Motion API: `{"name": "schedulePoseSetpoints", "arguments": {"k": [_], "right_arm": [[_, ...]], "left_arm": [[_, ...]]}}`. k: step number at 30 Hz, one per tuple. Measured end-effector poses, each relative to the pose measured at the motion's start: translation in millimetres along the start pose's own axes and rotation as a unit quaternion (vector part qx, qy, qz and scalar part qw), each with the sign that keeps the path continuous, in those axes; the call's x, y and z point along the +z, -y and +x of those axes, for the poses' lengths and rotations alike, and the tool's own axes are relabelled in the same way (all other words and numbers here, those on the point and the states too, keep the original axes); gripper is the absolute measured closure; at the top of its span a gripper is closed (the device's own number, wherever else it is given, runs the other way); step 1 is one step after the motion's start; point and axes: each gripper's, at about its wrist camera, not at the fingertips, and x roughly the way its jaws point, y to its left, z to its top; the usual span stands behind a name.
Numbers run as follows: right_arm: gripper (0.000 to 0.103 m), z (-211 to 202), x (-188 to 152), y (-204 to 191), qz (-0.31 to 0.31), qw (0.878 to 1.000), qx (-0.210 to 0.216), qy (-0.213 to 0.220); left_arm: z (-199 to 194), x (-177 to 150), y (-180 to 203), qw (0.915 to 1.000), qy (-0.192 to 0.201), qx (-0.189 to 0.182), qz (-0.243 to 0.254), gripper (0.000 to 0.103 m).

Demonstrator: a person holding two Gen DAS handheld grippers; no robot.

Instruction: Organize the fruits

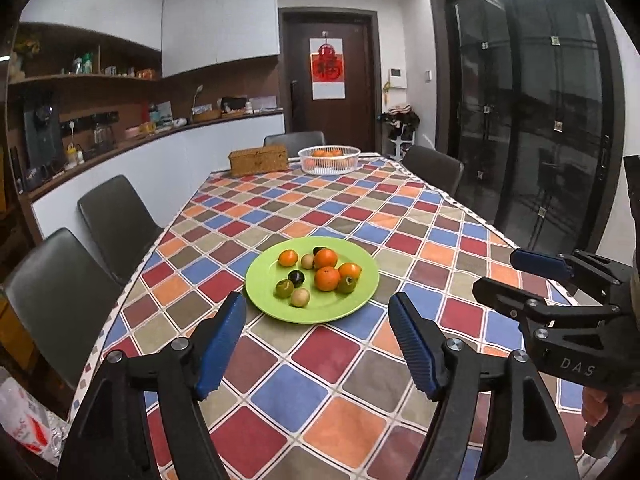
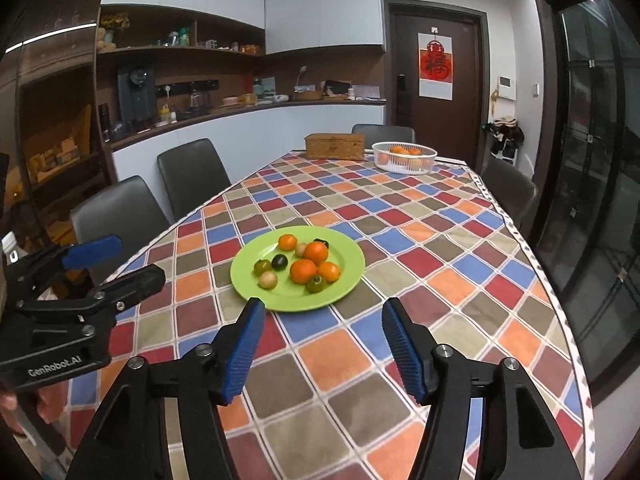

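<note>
Checked tablecloth (image 1: 320, 380) in red, blue, orange & brown squares covers a long table, w/ dark chairs round it. At the bottom of the left wrist view, the left gripper (image 1: 318, 344) has its blue pads spread wide, nothing between them. The right gripper (image 2: 324, 340) is wide too & holds nothing. In the left wrist view the right gripper's black side shows at the right edge w/ "DAS" on it; in the right wrist view the left one shows at the left edge w/ "GenRobot.AI" in white.

Just past the pads, mid frame, sits a round green plate (image 1: 264, 280). On it are little fruits close together: 4 orange ones (image 1: 327, 278), 2 green ones (image 1: 284, 288), 2 pale tan ones (image 1: 300, 297) & 2 dark, almost black ones (image 1: 297, 278).

Far up the table, upper middle, a white basket (image 1: 329, 160) holds more orange fruit, just beside a brown woven box (image 1: 258, 161). Behind them a dark door (image 1: 328, 80) has a hanging w/ a red Chinese sign.
</note>
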Motion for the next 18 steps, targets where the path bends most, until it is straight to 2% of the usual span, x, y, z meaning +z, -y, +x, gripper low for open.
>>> {"name": "schedulePoseSetpoints", "arguments": {"k": [18], "right_arm": [[0.041, -53, -25, -3, 0.010, 1.000, 0.002, 0.020]], "left_arm": [[-46, -11, 19, 0.9997, 0.024, -0.007, 0.002, 0.028]]}}
